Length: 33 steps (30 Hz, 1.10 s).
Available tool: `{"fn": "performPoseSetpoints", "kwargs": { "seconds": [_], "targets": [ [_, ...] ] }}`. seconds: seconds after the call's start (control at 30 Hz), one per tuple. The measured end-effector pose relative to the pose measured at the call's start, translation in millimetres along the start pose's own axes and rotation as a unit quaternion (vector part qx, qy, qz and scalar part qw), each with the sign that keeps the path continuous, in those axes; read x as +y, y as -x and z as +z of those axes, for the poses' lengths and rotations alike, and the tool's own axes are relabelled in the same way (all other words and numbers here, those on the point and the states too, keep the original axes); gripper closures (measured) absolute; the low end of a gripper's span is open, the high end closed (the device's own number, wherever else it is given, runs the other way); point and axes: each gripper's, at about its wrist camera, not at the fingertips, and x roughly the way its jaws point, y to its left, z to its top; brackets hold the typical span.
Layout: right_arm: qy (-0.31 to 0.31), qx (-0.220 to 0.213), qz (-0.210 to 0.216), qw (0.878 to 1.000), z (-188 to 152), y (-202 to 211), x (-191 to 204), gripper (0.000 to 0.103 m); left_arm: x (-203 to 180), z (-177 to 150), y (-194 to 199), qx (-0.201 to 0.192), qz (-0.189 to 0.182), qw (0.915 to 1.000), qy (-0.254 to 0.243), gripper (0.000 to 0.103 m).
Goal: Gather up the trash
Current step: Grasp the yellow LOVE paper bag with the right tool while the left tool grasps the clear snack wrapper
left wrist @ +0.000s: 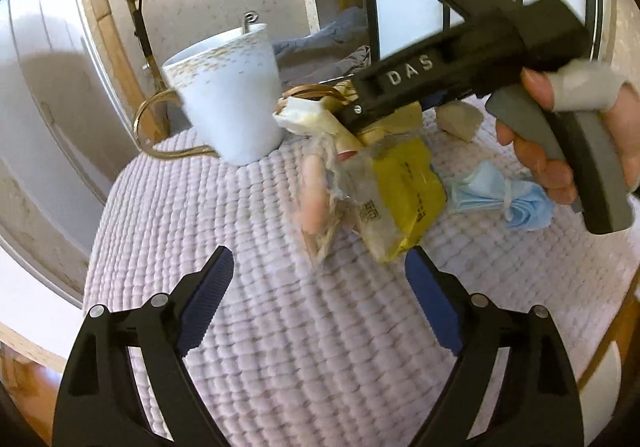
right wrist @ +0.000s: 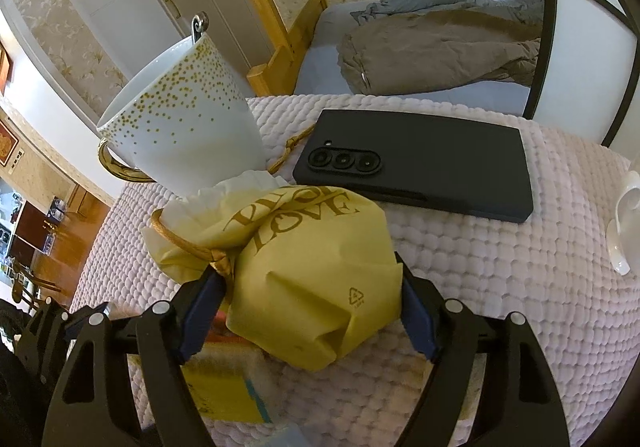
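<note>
While the right gripper [right wrist: 310, 311] is clamped on the yellow bag [right wrist: 304, 279] beside the mug [right wrist: 188, 127], the left gripper [left wrist: 320, 307], spread apart, should next take the wrapper [left wrist: 400, 199].

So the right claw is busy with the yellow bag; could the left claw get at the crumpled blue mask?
Probably not directly: the left claw is open, but the right claw's handle and hand hang over the blue mask.
</note>
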Motion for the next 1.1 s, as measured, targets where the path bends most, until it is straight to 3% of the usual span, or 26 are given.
{"fn": "performPoseSetpoints", "kwargs": {
  "seconds": [0.07, 0.23, 0.4, 0.5, 0.9, 1.1],
  "targets": [
    [0.000, 0.000, 0.000, 1.000, 0.3, 0.2, 0.1, 0.026, 9.7, -0.9, 8.8, -0.003, -0.042, 0.9988, 0.025, 0.014],
    [-0.002, 0.001, -0.001, 1.000, 1.6, 0.9, 1.1, 0.026, 30.4, -3.4, 6.0, 0.005, -0.023, 0.9978, 0.061, 0.014],
    [0.002, 0.001, -0.004, 1.000, 3.5, 1.1, 4.3, 0.026, 39.7, 2.6, 4.9, -0.008, -0.046, 0.9943, 0.096, 0.015],
    [0.001, 0.002, -0.004, 1.000, 4.6, 1.0, 4.3, 0.026, 35.2, 14.5, -0.6, -0.011, -0.034, 0.9955, 0.088, 0.030],
    [0.011, 0.007, -0.011, 1.000, 8.6, -5.8, 7.9, 0.027, 38.7, 26.0, -20.3, 0.004, -0.045, 0.9915, 0.122, 0.076],
    [0.012, -0.014, 0.004, 1.000, 3.9, 4.5, 7.5, 0.045, 38.2, 23.0, -15.2, 0.002, -0.051, 0.9903, 0.129, 0.078]
  ]
}}
